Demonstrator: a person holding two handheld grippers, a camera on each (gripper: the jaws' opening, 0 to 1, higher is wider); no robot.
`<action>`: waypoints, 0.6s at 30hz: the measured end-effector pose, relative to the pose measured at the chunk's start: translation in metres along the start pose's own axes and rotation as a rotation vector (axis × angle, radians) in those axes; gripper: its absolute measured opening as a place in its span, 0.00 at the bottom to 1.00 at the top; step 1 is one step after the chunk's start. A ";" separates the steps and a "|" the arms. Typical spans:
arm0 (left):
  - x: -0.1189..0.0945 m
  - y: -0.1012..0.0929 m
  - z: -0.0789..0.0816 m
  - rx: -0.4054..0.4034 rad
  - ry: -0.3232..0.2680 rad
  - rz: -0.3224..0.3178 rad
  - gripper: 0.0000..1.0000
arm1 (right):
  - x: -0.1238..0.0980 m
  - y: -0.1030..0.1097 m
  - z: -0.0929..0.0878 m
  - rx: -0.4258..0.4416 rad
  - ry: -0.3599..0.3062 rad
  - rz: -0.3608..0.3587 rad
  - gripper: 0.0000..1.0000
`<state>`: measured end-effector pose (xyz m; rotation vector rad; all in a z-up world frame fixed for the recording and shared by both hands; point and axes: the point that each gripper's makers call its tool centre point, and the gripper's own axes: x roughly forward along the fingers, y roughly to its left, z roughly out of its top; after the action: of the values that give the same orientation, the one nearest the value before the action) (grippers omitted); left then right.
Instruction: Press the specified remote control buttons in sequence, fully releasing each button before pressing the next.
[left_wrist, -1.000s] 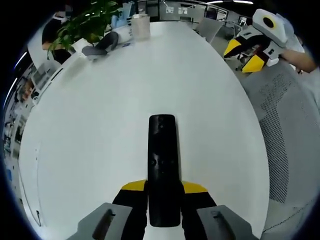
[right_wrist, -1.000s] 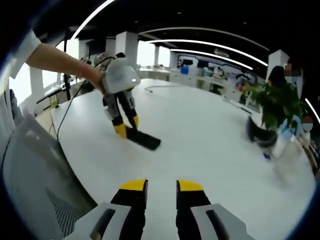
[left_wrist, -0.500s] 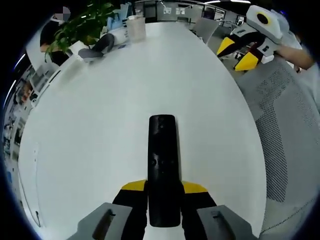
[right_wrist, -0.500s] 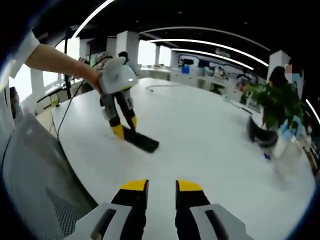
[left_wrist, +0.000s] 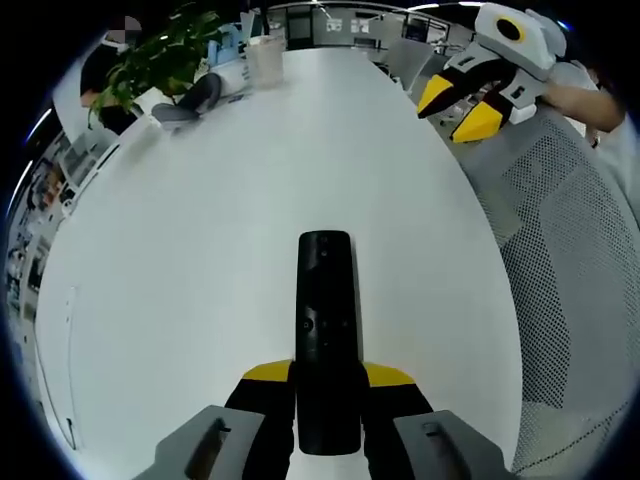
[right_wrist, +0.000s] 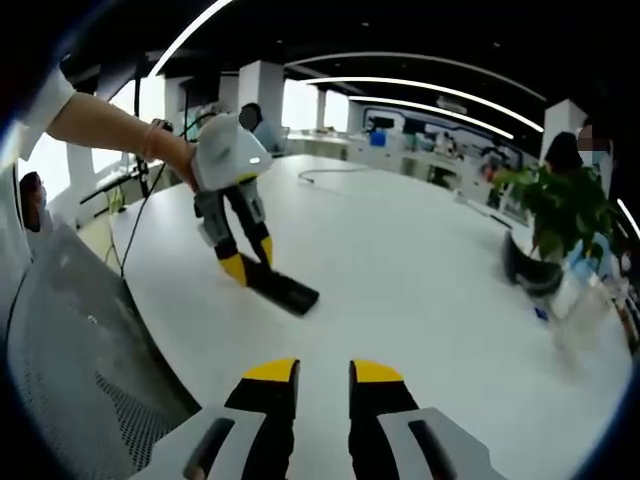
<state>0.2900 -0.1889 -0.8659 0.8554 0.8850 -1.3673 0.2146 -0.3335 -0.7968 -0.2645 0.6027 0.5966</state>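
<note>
Left gripper (left_wrist: 328, 385) clamping black remote (left_wrist: 325, 330), markings seemingly unreadable

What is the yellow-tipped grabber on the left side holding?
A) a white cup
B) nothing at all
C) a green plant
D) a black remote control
D: in the left gripper view, the left gripper has its jaws closed on the near end of the black remote control, which lies along the white table.
</note>
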 end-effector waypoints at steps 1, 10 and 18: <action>0.000 0.000 0.000 0.001 0.000 0.000 0.24 | 0.000 0.000 0.000 0.000 0.000 0.000 0.17; 0.001 -0.007 0.001 0.005 -0.002 -0.002 0.24 | -0.001 -0.001 0.000 0.002 0.000 -0.002 0.17; 0.000 -0.013 0.000 0.010 -0.022 -0.003 0.24 | 0.002 0.007 -0.001 -0.015 0.013 0.033 0.16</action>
<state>0.2767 -0.1895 -0.8657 0.8454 0.8632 -1.3828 0.2111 -0.3281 -0.7994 -0.2735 0.6161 0.6318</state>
